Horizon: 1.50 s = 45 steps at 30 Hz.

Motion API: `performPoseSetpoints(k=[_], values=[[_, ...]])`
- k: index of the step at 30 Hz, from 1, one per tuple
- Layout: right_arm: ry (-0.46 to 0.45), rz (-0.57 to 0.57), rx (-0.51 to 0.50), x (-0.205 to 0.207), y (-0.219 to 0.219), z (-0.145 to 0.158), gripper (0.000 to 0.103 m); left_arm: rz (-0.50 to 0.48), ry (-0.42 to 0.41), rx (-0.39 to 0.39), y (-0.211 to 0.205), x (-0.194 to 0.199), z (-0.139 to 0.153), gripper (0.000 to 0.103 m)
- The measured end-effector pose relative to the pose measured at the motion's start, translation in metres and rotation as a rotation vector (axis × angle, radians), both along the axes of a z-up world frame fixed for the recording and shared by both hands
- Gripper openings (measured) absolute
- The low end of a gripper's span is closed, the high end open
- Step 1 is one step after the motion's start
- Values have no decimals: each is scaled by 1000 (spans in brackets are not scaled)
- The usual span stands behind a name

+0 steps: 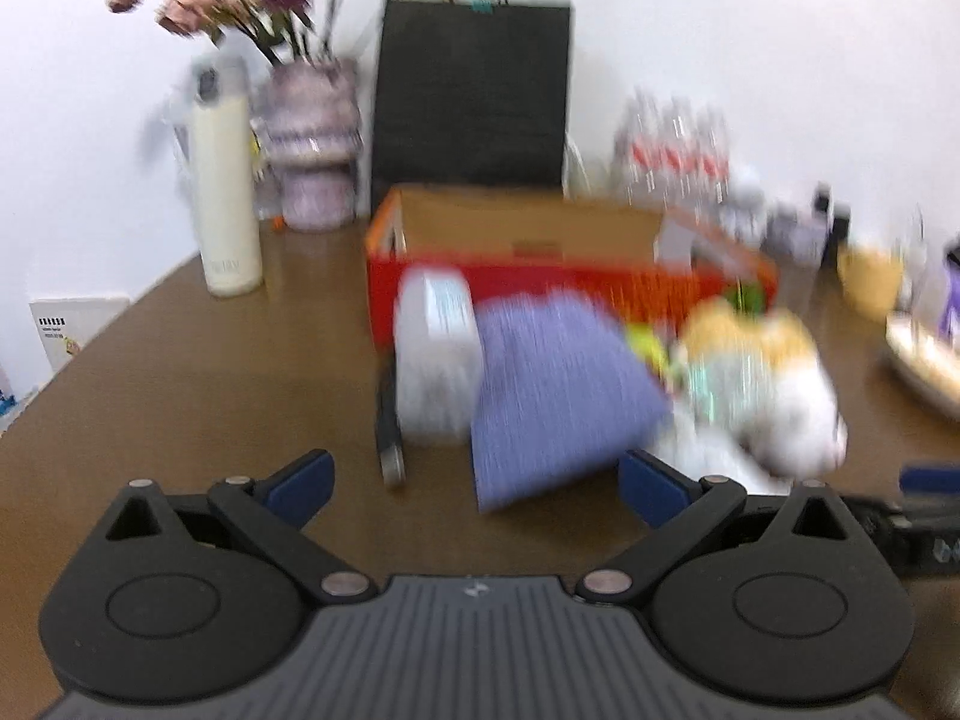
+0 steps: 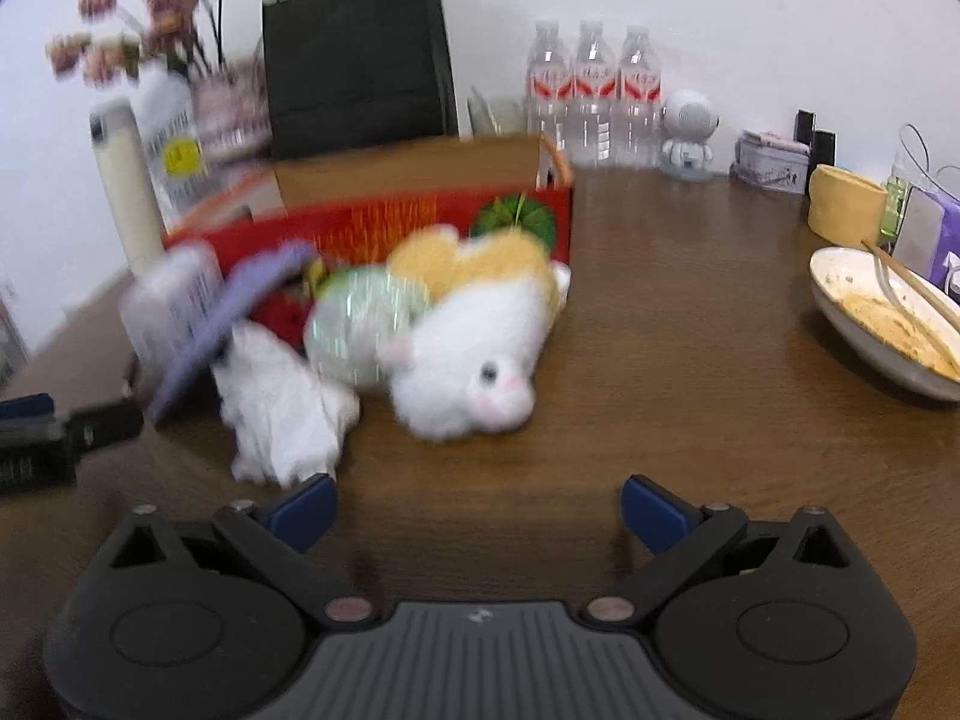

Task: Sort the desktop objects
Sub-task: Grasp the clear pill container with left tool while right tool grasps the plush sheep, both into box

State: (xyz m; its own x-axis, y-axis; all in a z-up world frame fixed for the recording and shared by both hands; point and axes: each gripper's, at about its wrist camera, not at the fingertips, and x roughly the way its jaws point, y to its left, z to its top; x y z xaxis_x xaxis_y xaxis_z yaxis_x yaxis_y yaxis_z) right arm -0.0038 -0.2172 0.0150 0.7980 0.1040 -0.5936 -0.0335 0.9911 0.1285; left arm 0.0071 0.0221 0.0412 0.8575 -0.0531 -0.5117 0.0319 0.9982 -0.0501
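Left gripper (image 1: 474, 483) and right gripper (image 2: 477, 507), both spread wide and empty, face a clutter pile before the open red cardboard box (image 2: 384, 222): purple cloth-covered notebook (image 1: 558, 396), white-and-tan plush toy (image 2: 474, 354). Approach stage, judging by position; next, choose one item and close on it.

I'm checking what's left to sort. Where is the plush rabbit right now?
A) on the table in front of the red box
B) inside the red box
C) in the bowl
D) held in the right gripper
A: the rabbit lies on the table in front of the red box, and the right gripper has its jaws open and empty, short of it.
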Motion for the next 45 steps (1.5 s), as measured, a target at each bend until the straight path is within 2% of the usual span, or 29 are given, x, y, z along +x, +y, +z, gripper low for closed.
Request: performPoseSetpoints(k=[3, 5, 7, 9, 11, 12, 15, 18, 19, 24, 27, 31, 34, 38, 41, 45], values=[[-76, -40, -8, 11, -13, 16, 99, 5, 0, -19, 5, 29, 11, 103], [-70, -49, -29, 32, -16, 19, 92, 5, 3, -20, 5, 51, 14, 97], [-52, -32, -19, 51, -15, 18, 78, -3, 24, -10, 5, 68, 13, 86], [-30, -21, -34, 67, -10, 14, 73, 22, 53, -11, 8, 82, 9, 70], [-9, -10, -52, 80, -3, 9, 72, 42, 85, -33, 14, 94, 2, 47], [1, -5, -57, 86, 0, 6, 72, 47, 105, -50, 18, 98, -1, 45], [37, 16, -76, 94, 7, -1, 69, 40, 105, -88, 26, 99, -6, 44], [23, 27, -79, 89, 10, -1, 48, 26, 80, -79, 24, 92, -4, 42], [14, 21, -67, 87, 9, 1, 46, 17, 70, -73, 24, 89, -1, 41], [-51, -1, -70, 67, -3, 26, 45, 6, -34, -71, 26, 68, 29, 41], [-94, -11, -3, 52, -19, 50, 45, 11, -99, -71, 26, 54, 51, 41], [-183, -2, 47, 28, -37, 91, 45, 13, -150, -87, 29, 39, 74, 41], [-213, 21, 73, 23, -45, 112, 45, 3, -165, -83, 27, 36, 83, 41], [-229, 43, 33, 49, -42, 128, 45, -21, -168, -78, 22, 53, 94, 41], [-227, 59, 25, 88, -39, 136, 45, -42, -169, -69, 17, 86, 103, 41], [-189, 85, 2, 155, -31, 142, 45, -77, -120, -120, 14, 139, 109, 41]])
